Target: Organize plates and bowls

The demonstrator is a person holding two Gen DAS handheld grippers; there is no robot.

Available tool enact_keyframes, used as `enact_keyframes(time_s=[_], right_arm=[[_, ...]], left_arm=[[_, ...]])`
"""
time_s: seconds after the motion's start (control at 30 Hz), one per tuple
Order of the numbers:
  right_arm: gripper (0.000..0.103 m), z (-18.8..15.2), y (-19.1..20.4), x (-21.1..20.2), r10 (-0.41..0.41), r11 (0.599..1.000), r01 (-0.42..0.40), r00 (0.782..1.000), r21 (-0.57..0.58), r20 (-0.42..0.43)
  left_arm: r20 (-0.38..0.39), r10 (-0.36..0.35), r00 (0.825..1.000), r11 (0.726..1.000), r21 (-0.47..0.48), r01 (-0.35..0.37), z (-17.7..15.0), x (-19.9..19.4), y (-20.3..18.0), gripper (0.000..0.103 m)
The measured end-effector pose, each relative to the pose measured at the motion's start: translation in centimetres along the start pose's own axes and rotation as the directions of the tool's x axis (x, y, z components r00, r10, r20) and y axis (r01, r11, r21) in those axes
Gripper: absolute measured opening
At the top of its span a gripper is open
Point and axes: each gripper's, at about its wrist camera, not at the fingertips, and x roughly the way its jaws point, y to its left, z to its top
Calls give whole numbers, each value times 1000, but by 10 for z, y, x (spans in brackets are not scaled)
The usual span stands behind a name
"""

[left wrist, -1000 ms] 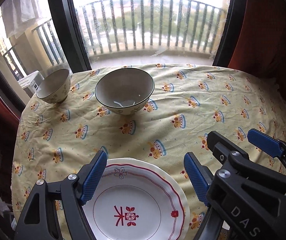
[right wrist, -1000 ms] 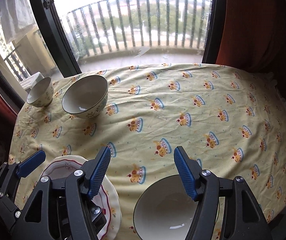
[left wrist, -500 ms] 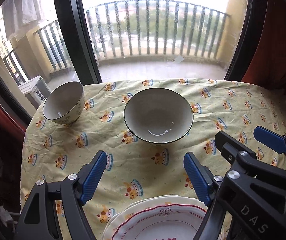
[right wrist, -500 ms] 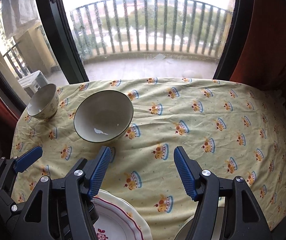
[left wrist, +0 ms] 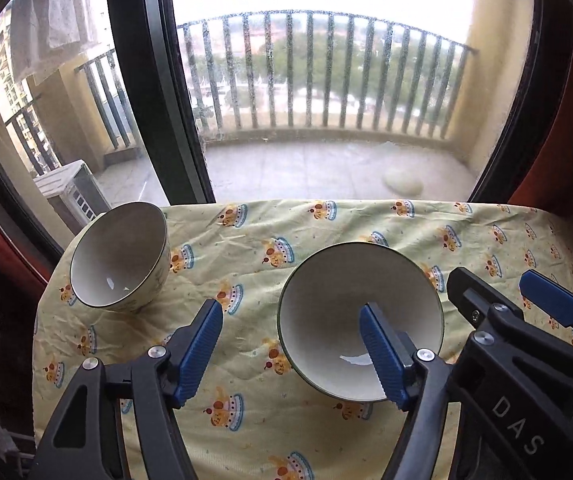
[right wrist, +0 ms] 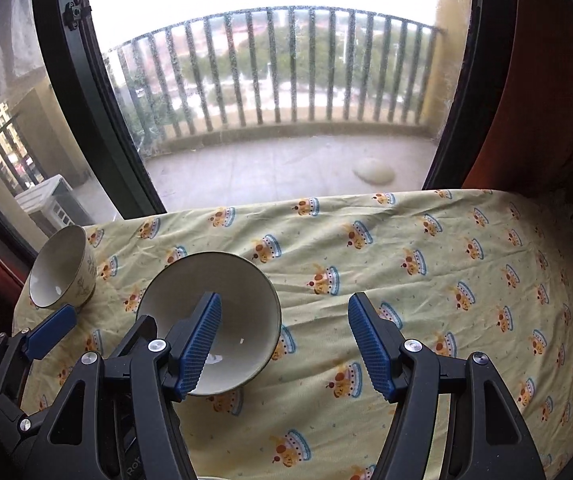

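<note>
A large cream bowl [left wrist: 338, 304] with a dark rim sits on the yellow crown-print tablecloth [left wrist: 254, 240]. A smaller patterned bowl [left wrist: 120, 256] sits to its left near the table's far left corner. My left gripper [left wrist: 294, 350] is open and empty, with its right finger in front of the large bowl. My right gripper [right wrist: 286, 350] is open and empty; its left finger overlaps the large bowl [right wrist: 230, 292]. The small bowl shows in the right wrist view [right wrist: 62, 268] too. The plate and the near bowl are out of view.
The table's far edge meets a window with a dark frame [left wrist: 166, 100] and a balcony railing behind it. A red curtain [right wrist: 546, 100] hangs at the right. The right half of the tablecloth [right wrist: 466, 280] carries nothing.
Both grippers have moved forward toward the far left of the table. The bowls now look larger and nearer, and the plate and the near bowl have dropped out of view.
</note>
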Motion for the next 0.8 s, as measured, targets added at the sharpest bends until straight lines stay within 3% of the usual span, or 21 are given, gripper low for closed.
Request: enact_keyframes(time_s=[0.3,0.43,0.63,0.8], right_arm=[[66,3,4,50,-9,1000,10,999,18,-44],[48,-1,5,68,-6,999,9,997,35,-77],[42,-7,2,88,4,997,4,995,73,-104],[26,-7,5,90,23,997,-15,995,79,-100]], left_arm=[[-41,27,999,1000,4,-26,3,46,-1,60],[-60,19,998,1000,13,-18,0,63,-2,50],[-77,-2,997,1000,5,2,-3,80,-5,39],[-84,-40,996,999,-10,39,-4,82,-1,23]])
